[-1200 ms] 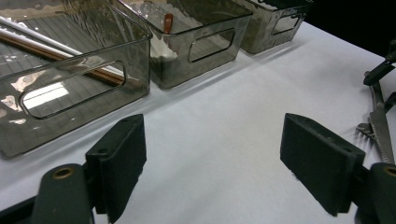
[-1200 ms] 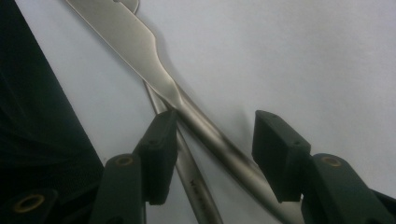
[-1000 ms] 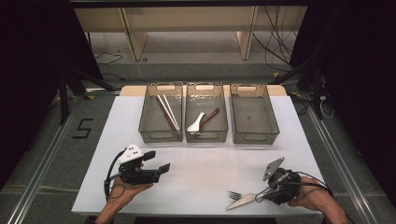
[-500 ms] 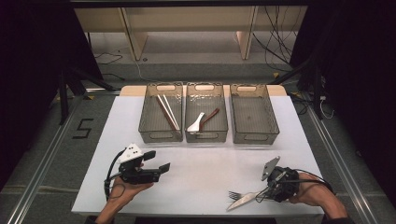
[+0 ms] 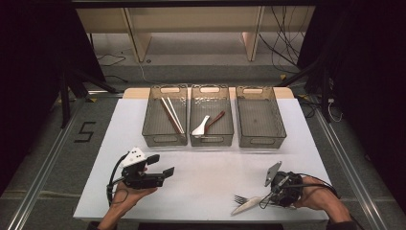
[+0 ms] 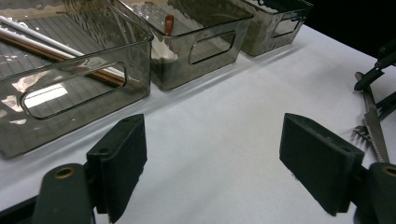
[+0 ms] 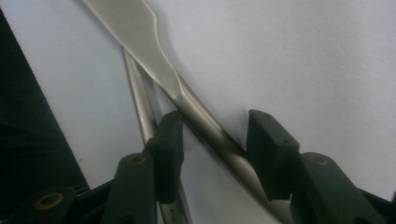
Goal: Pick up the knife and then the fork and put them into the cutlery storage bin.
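Sorting the cutlery into the three smoky clear plastic bins is about half done, judging from the high view: the left bin [image 5: 165, 122] already holds a pair of chopsticks [image 5: 171, 115], the middle bin [image 5: 211, 120] holds a white spoon and a brown-handled one, and the right bin [image 5: 260, 122] has nothing in it. What you have left lies at the near right of the white table [image 5: 206, 167]: a silver table knife [image 5: 246, 206] crossed over a silver fork [image 5: 240, 198], with your right gripper [image 5: 280, 189] down on them. Your left gripper [image 5: 155, 170] hovers at the near left, carrying nothing. On the floor to the left, a black "5" [image 5: 86, 132] is the only writing you can read.

From the left gripper view, your jaws stand spread wide over bare table, the bins ahead and the knife [image 6: 373, 123] at the right edge.

From the right gripper view, your jaws have just been closing and straddle the knife handle [image 7: 205, 123] with the fork handle [image 7: 140, 100] beside it, pads not yet pressing.
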The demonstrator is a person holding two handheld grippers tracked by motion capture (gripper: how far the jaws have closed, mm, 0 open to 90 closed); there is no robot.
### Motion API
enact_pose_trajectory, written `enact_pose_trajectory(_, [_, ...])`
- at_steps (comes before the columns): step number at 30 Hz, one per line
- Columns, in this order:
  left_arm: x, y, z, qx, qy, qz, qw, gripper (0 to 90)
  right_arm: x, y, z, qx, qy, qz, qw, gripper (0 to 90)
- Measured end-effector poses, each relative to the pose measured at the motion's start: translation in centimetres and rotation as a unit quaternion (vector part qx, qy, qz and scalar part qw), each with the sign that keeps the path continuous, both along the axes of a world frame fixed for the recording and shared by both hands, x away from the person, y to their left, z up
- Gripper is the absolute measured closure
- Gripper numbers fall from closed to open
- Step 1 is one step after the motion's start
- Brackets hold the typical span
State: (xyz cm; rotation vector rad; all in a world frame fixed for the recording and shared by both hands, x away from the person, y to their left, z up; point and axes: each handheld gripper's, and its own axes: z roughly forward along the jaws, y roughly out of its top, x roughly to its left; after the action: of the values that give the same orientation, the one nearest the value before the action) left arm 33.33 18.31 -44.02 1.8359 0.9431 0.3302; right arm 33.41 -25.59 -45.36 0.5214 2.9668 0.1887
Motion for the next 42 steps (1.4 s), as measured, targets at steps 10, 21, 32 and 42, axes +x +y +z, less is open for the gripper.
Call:
enact_pose_trajectory(10, [0.0,-0.05,-0.01,-0.001,0.0,0.001,1.0,22.5,-0.07,0.23,0.02,0.0,0.012,-0.014,0.9998,67.6])
enact_pose_trajectory(21, [0.01,-0.07,-0.02,0.001,0.002,-0.001,1.0,22.5,-0.21,0.39,0.0,0.01,0.017,-0.022,0.9996,79.3])
enact_pose_trajectory(32, [0.01,-0.04,-0.03,0.001,0.002,-0.001,1.0,22.5,-0.48,0.37,0.04,0.012,0.009,-0.016,0.9998,80.4])
enact_pose_trajectory(42, [0.01,0.04,-0.02,-0.001,0.002,0.002,1.0,22.5,-0.61,0.36,0.34,0.041,-0.009,-0.03,0.9986,80.7])
